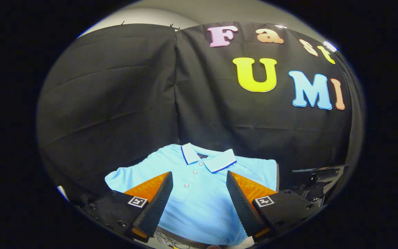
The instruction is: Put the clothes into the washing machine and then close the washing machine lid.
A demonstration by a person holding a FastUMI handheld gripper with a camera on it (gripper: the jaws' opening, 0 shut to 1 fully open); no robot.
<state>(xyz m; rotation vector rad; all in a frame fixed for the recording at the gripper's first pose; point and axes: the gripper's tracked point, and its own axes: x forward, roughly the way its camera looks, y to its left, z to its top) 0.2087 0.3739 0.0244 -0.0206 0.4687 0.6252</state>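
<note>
- Black cloth wall (116,103) behind, creased, hanging in panels.
- Gripper (199,193): fingers spread wide, holding nothing; inner pad faces look finely ribbed.
- Light blue polo shirt (199,204) lies flat, face up, between and just ahead of the fingers; collar (207,159) beyond them, hem toward the camera, so its long axis runs along the fingers.
- Soft knit fabric, white-trimmed collar, small button placket.
- Dark hardware (318,180) right of the shirt; cannot tell what it is.
- Judgement: next move is down onto the shirt's middle.
</note>
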